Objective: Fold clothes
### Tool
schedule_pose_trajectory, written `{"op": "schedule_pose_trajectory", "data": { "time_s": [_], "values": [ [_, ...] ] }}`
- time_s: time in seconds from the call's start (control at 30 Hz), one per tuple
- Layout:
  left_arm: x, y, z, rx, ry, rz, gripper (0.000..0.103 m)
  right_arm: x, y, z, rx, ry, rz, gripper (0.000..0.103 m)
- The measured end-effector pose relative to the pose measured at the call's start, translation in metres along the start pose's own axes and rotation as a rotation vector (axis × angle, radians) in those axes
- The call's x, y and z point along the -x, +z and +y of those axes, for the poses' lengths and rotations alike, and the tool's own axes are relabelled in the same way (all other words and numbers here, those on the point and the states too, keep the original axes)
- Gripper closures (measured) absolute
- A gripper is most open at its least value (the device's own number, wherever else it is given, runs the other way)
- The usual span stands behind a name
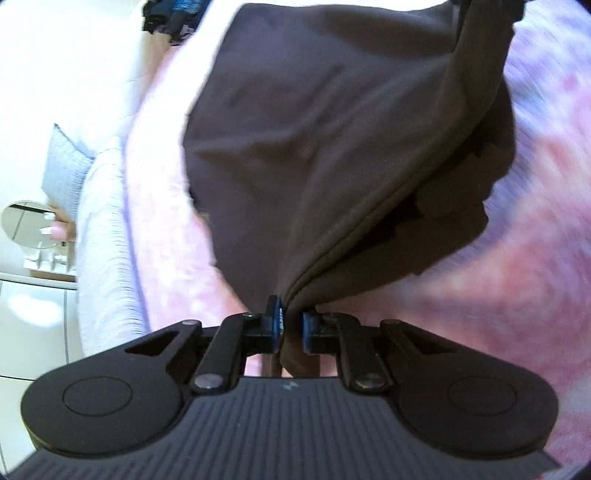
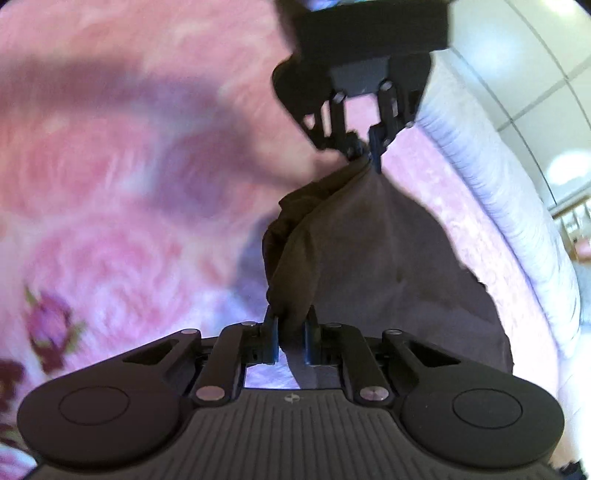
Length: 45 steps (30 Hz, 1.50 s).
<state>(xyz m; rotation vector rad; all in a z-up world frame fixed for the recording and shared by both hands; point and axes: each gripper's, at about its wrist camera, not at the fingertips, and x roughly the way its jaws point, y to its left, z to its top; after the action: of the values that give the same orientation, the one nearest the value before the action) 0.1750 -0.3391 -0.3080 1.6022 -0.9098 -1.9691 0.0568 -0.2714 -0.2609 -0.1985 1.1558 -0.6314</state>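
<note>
A dark brown garment [image 1: 332, 147] hangs stretched above a pink flowered blanket [image 1: 535, 240]. My left gripper [image 1: 291, 323] is shut on one bunched corner of it, and cloth passes down between the pads. In the right wrist view my right gripper [image 2: 291, 341] is shut on another gathered corner of the brown garment [image 2: 369, 251]. The left gripper [image 2: 365, 151] shows at the top of that view, pinching the far corner, so the cloth spans between the two. The right gripper is cut off at the top right edge of the left wrist view.
The pink blanket [image 2: 110, 166] covers a bed with a white ribbed edge [image 1: 99, 258]. A grey cushion [image 1: 64, 173], a round mirror [image 1: 26, 223] and a white cabinet [image 1: 33, 306] lie left of the bed. Dark items [image 1: 173, 14] lie at the far end. Tiled floor [image 2: 546, 110] shows on the right.
</note>
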Motion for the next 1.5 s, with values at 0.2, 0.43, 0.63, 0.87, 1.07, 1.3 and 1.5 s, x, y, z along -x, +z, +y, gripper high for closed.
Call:
{"op": "schedule_pose_trajectory", "data": {
  "time_s": [0.2,0.43,0.63,0.87,1.07,1.3,1.5],
  "values": [
    [0.001,0.038,0.081,0.014,0.062,-0.014,0.093,0.051,0.002,-0.087,-0.279,0.014,-0.099,0.093],
    [-0.054,0.121,0.170,0.013,0.041,-0.016,0.093,0.079,-0.048,-0.203,-0.645,-0.007,-0.156,0.093],
    [-0.138,0.199,0.205,-0.027,-0.051,-0.019,0.093,0.056,-0.130,-0.283,-0.858,0.004,-0.133,0.093],
    [-0.240,0.257,0.201,-0.050,-0.186,0.006,0.091,0.013,-0.247,-0.348,-1.158,0.088,-0.045,0.093],
    [-0.283,0.270,0.209,0.114,-0.263,0.046,0.078,-0.039,-0.319,-0.362,-1.388,0.195,0.040,0.088],
    [-0.280,0.201,0.285,0.705,-0.265,0.151,0.063,-0.018,-0.356,-0.363,-1.561,0.137,0.069,0.080],
    [-0.260,0.170,0.287,1.005,-0.429,0.121,0.063,0.001,-0.356,-0.357,-1.588,0.118,0.046,0.072]
  ]
}}
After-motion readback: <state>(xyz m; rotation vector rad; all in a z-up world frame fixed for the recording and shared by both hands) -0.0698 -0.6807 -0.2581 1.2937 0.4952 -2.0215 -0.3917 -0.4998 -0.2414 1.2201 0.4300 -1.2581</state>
